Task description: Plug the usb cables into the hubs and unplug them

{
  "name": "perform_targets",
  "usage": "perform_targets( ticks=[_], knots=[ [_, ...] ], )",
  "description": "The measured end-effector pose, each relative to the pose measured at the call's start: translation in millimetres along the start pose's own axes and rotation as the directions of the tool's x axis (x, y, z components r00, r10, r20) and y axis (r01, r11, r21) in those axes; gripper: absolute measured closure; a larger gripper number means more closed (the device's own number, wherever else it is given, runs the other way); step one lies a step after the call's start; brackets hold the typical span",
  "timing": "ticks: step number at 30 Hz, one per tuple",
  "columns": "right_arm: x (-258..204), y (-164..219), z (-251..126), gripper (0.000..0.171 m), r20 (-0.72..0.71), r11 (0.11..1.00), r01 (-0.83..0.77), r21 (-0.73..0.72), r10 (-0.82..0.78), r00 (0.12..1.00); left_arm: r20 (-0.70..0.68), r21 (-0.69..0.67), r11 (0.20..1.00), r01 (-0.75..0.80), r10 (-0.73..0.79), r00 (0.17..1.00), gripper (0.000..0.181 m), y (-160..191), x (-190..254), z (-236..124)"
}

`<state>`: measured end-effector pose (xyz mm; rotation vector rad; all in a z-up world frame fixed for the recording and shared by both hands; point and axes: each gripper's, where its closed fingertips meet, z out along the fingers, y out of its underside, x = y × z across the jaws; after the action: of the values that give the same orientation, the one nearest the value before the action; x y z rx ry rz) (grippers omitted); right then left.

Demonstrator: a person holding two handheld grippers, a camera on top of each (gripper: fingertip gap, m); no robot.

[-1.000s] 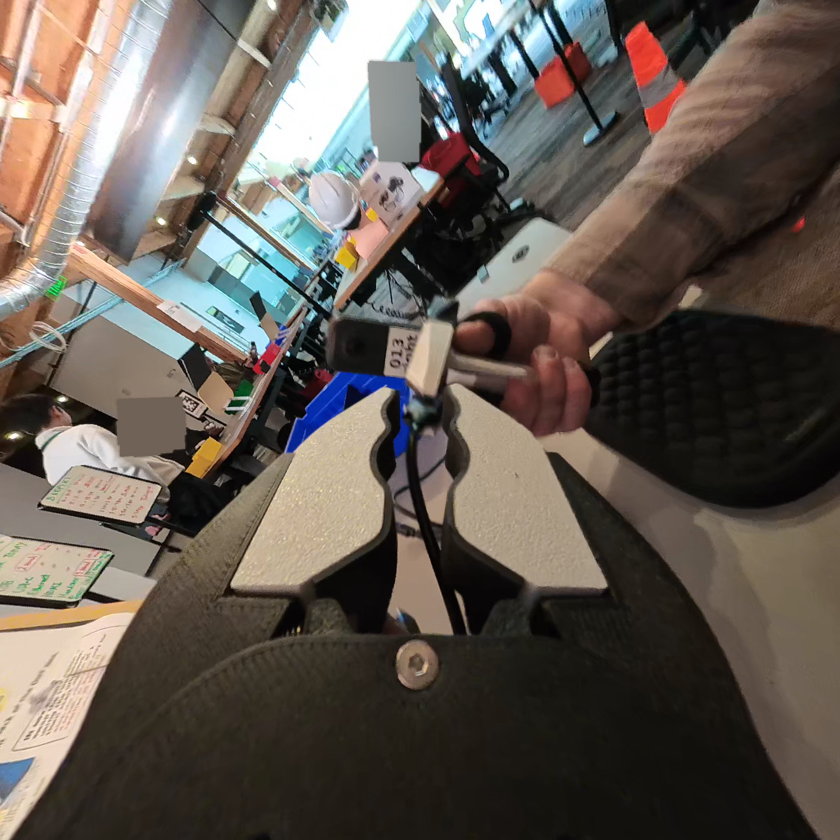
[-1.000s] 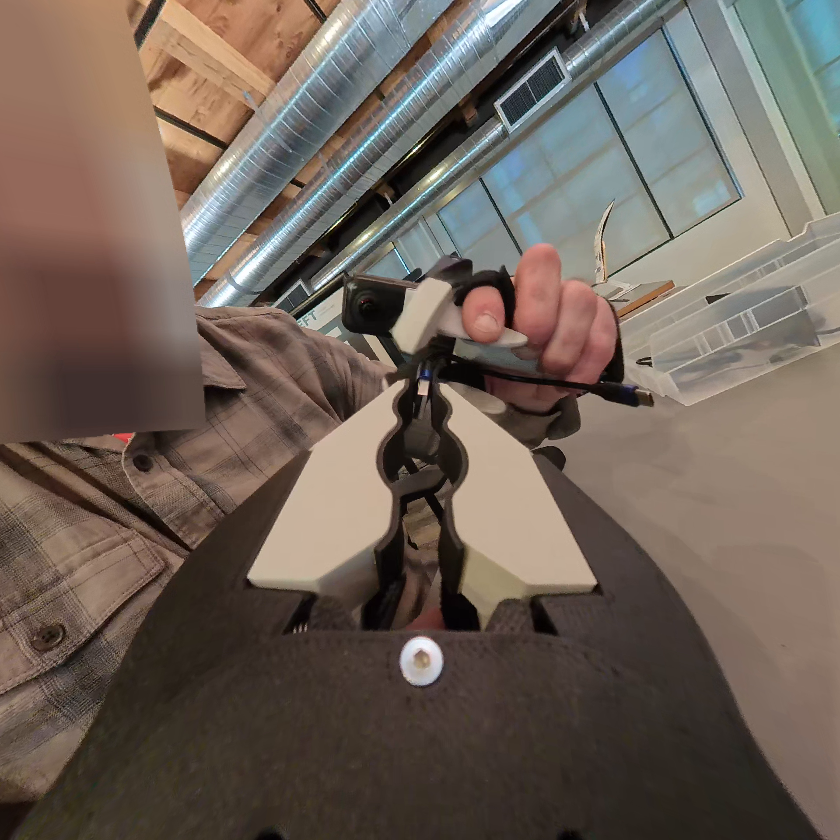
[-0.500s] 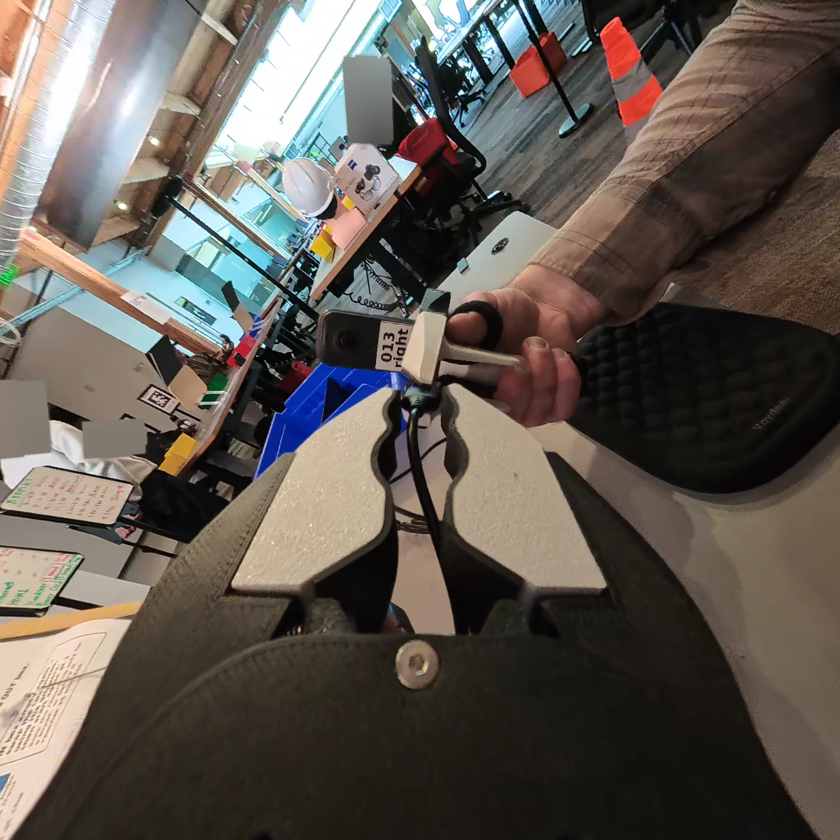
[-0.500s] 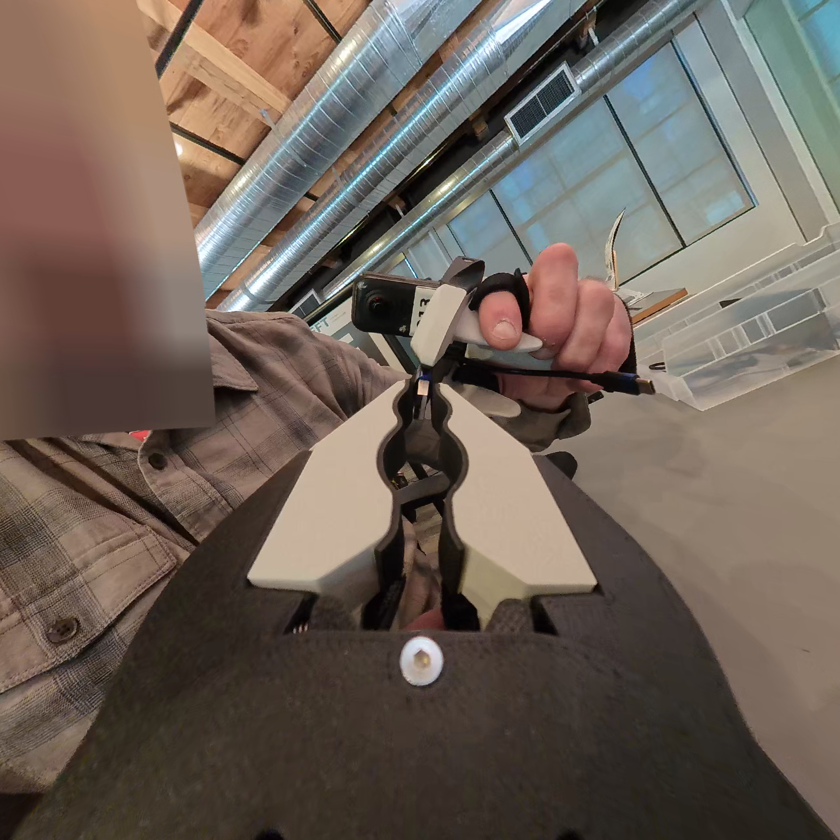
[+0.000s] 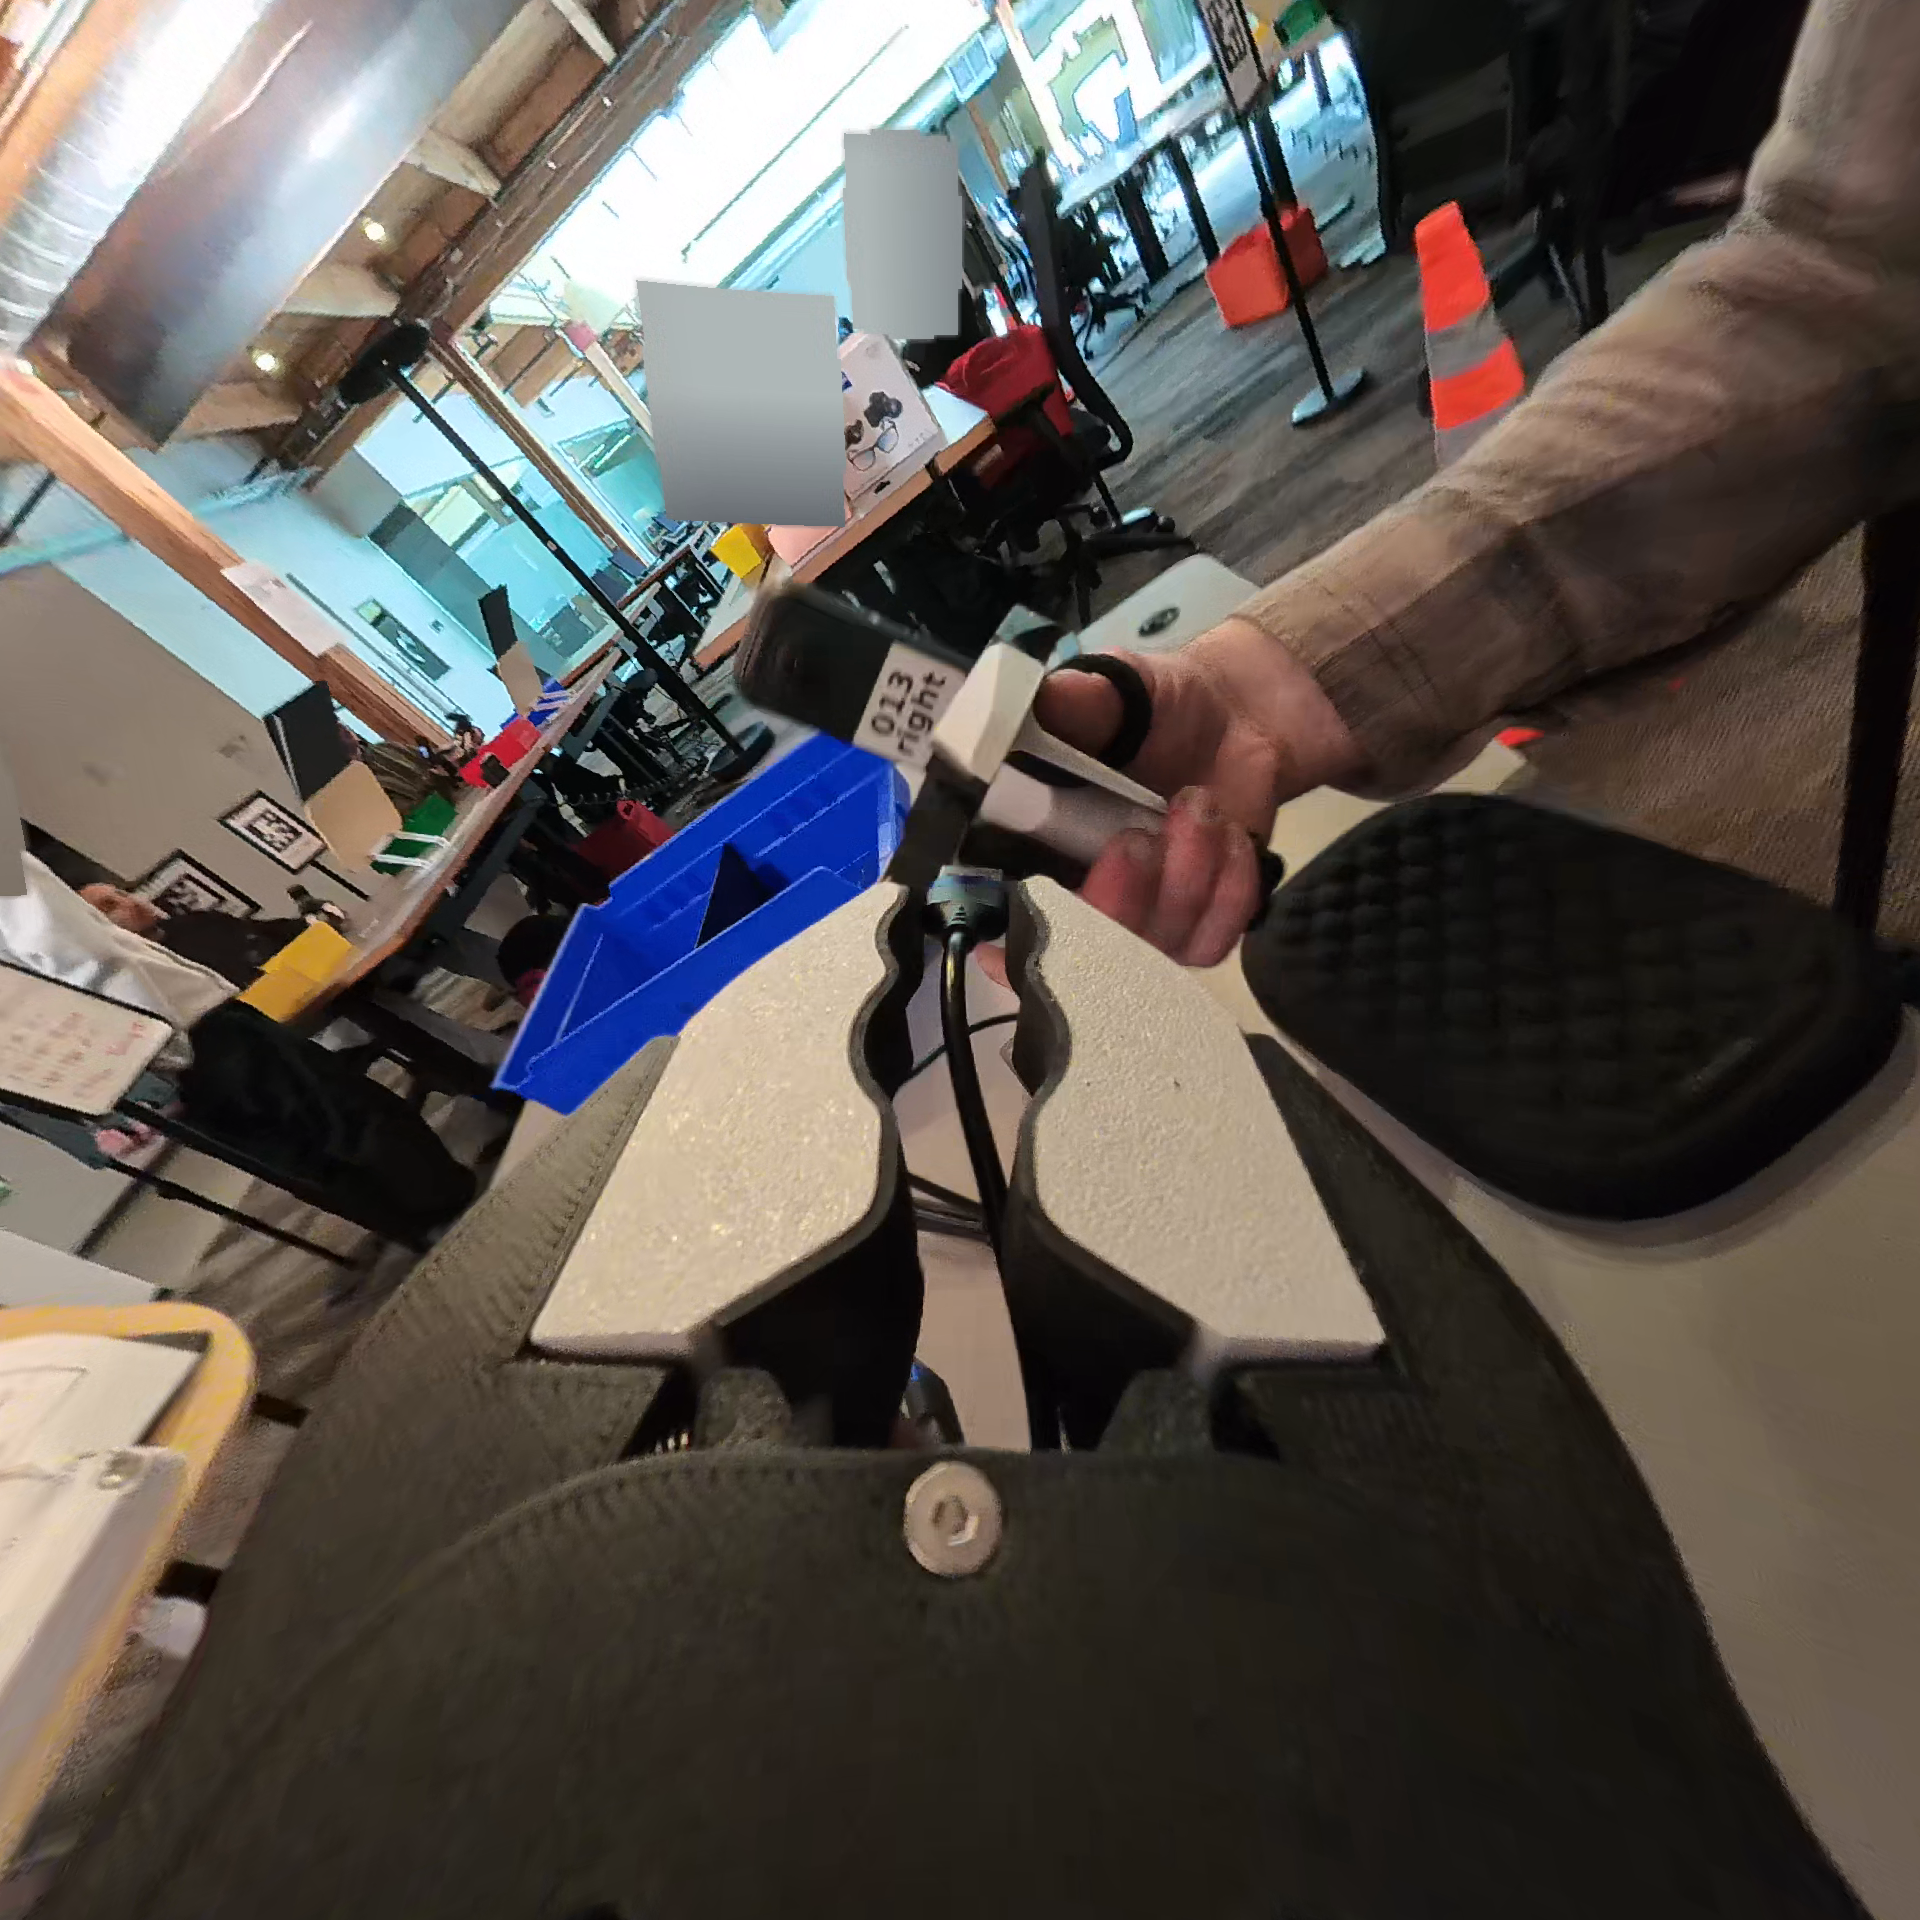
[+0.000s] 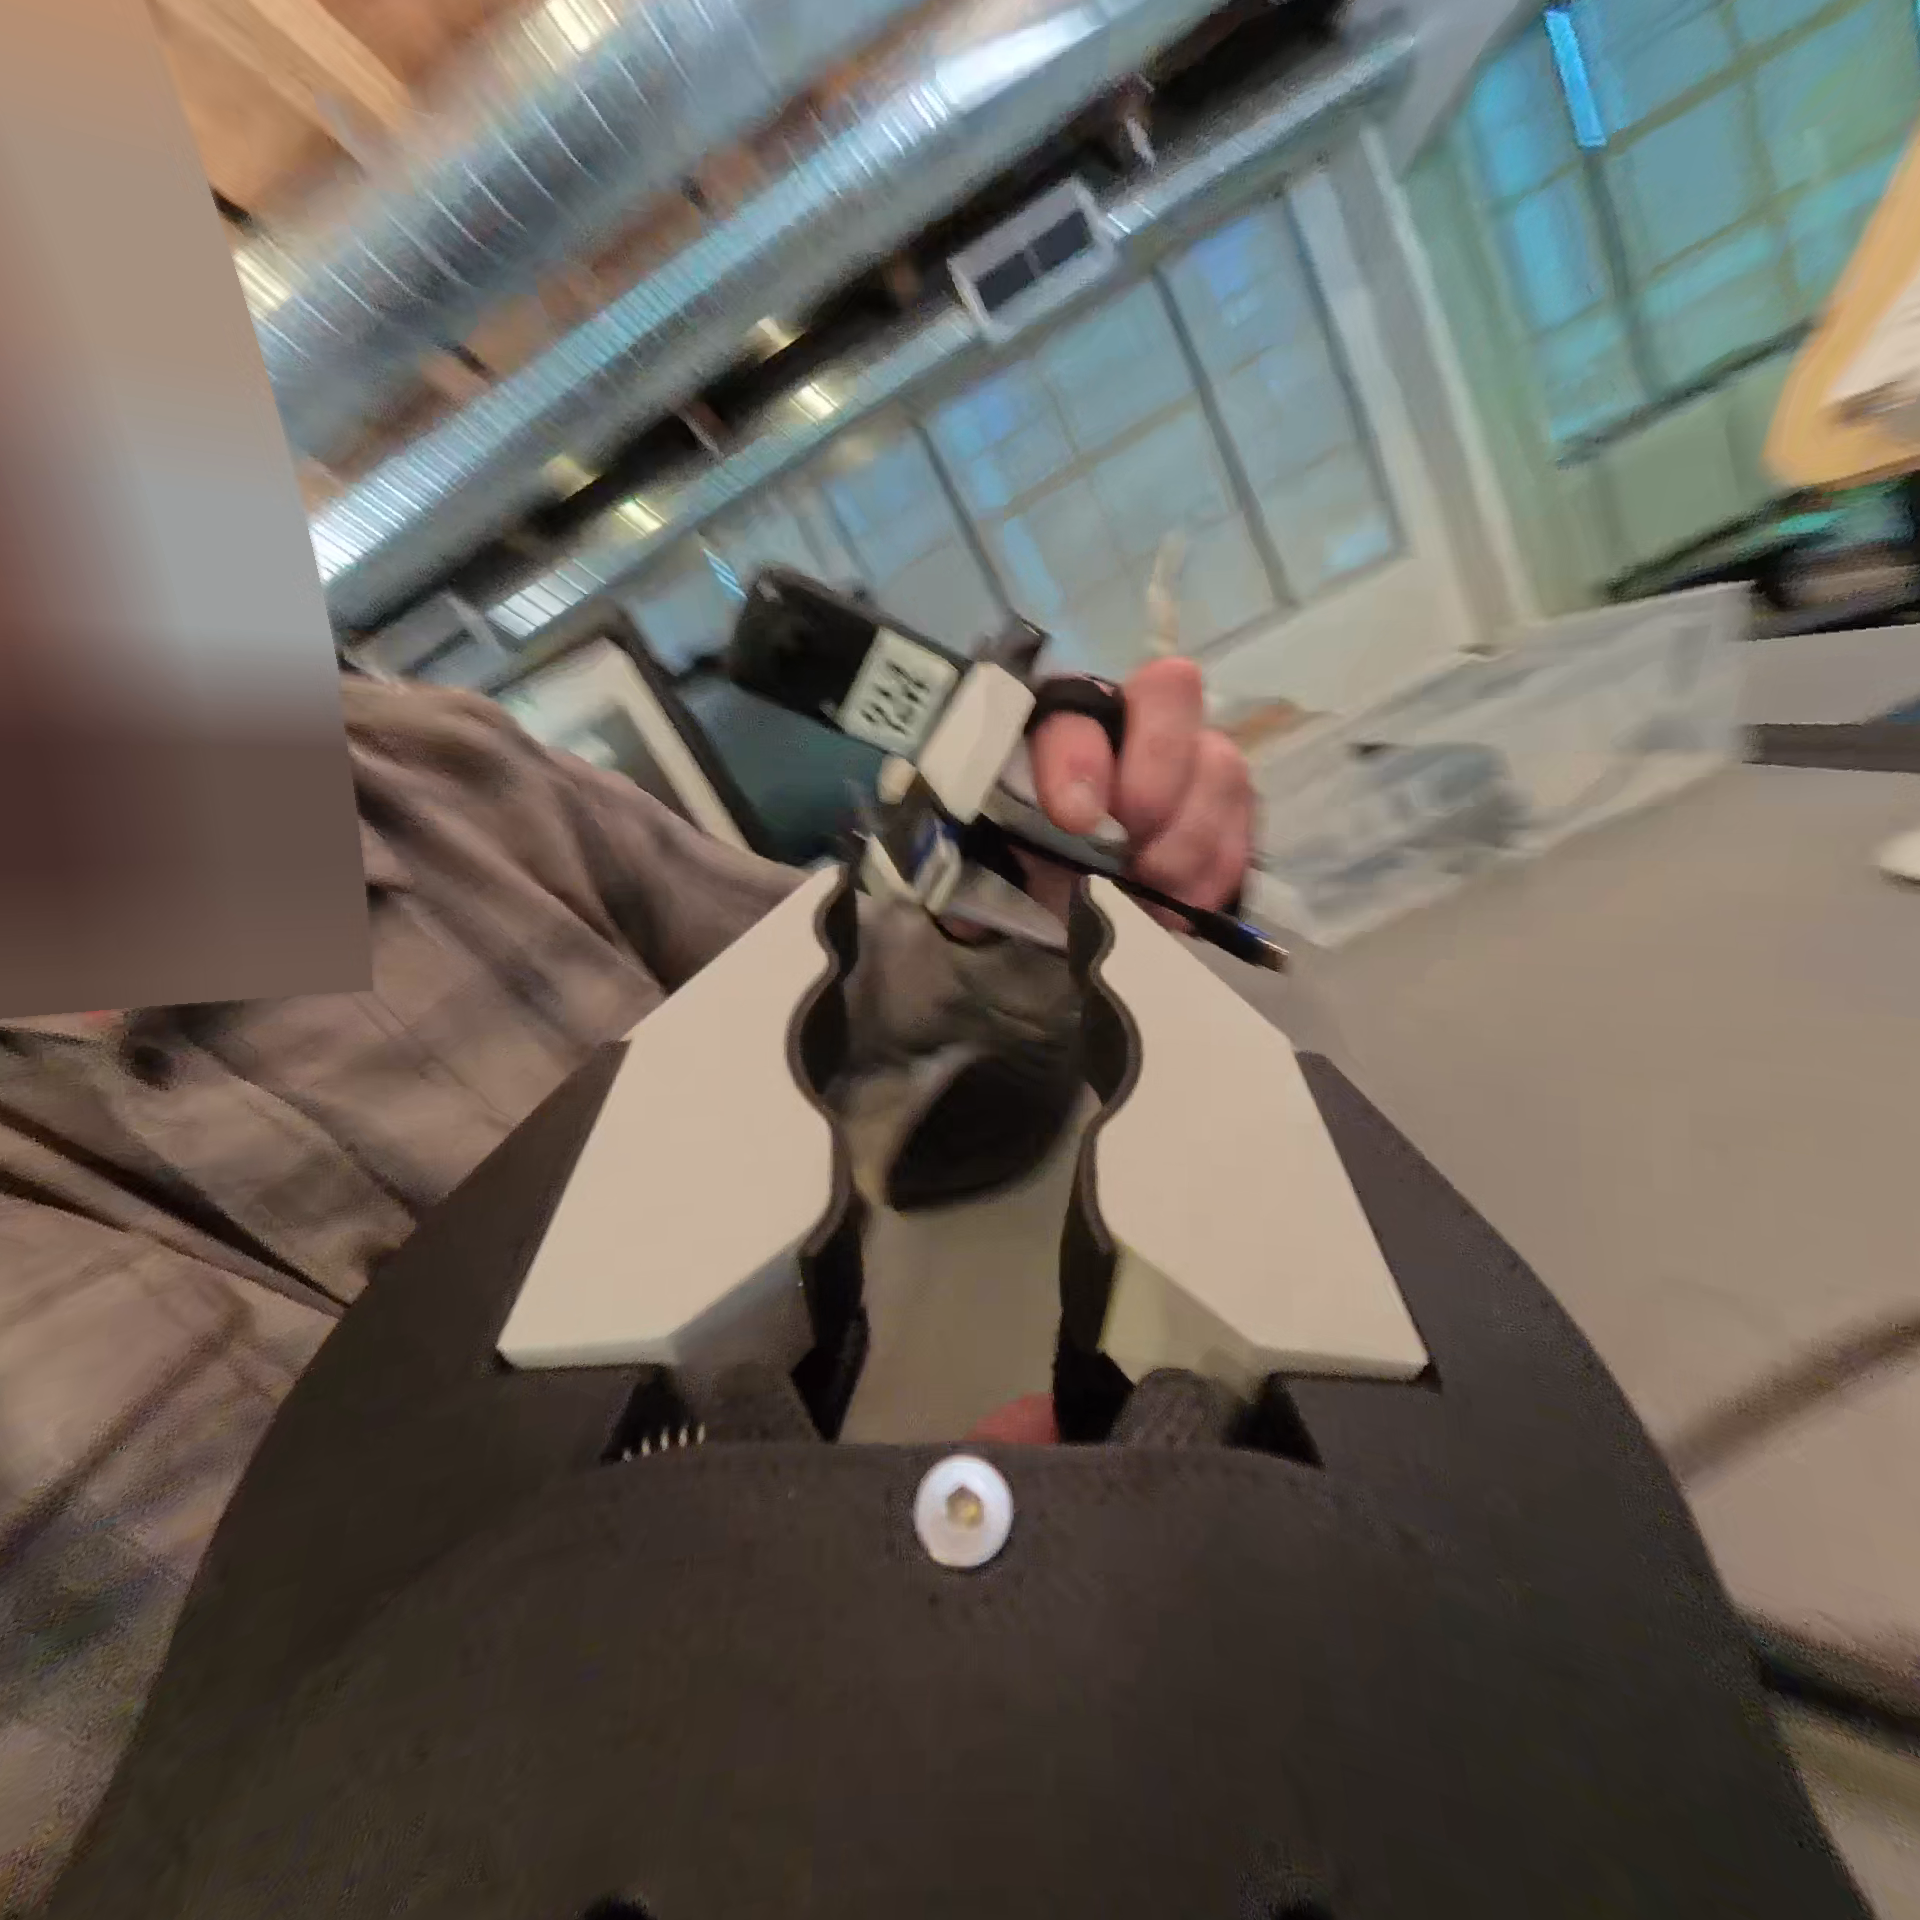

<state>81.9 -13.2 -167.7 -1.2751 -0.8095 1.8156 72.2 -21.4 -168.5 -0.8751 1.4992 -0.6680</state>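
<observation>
left claw (image 5: 954, 940) pinching thin black usb cable (image 5: 966, 1049) near its plug, held steady in the air | right claw (image 6: 961, 914) spread, empty, facing the plug for regrasp or mating | hub not visible | blue plastic bin (image 5: 717, 935) beyond left claw

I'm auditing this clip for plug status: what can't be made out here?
- Hubs: in neither view.
- Left wrist view: the usb cable runs down behind the left tongs, so its lower end is hidden.
- Right wrist view: motion blur smears the free plug, so the connector type is unreadable. The right tongs are open and empty.
</observation>
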Motion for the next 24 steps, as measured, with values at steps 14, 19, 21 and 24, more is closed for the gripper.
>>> perform_targets(
  ticks=[14, 19, 21, 24],
  knots=[
    [60, 53, -154, 0.104, -0.041, 0.491, 0.309, -0.815, -0.580, 0.813, -0.013, 0.117, 0.935, 0.336, -0.336, 0.942, 0.166, 13, -46, 18],
    [93, 90, -166, 0.100, 0.013, 0.385, 0.261, -0.886, -0.541, 0.841, -0.020, 0.111, 0.931, 0.347, -0.347, 0.938, 0.166, 23, -38, 24],
    [107, 96, -170, 0.096, -0.006, 0.360, 0.222, -0.906, -0.536, 0.844, -0.029, 0.106, 0.931, 0.351, -0.349, 0.937, 0.166, 26, -36, 26],
    [119, 101, -176, 0.103, -0.028, 0.364, 0.183, -0.913, -0.505, 0.863, -0.037, 0.103, 0.930, 0.353, -0.351, 0.936, 0.166, 30, -35, 29]
  ],
)
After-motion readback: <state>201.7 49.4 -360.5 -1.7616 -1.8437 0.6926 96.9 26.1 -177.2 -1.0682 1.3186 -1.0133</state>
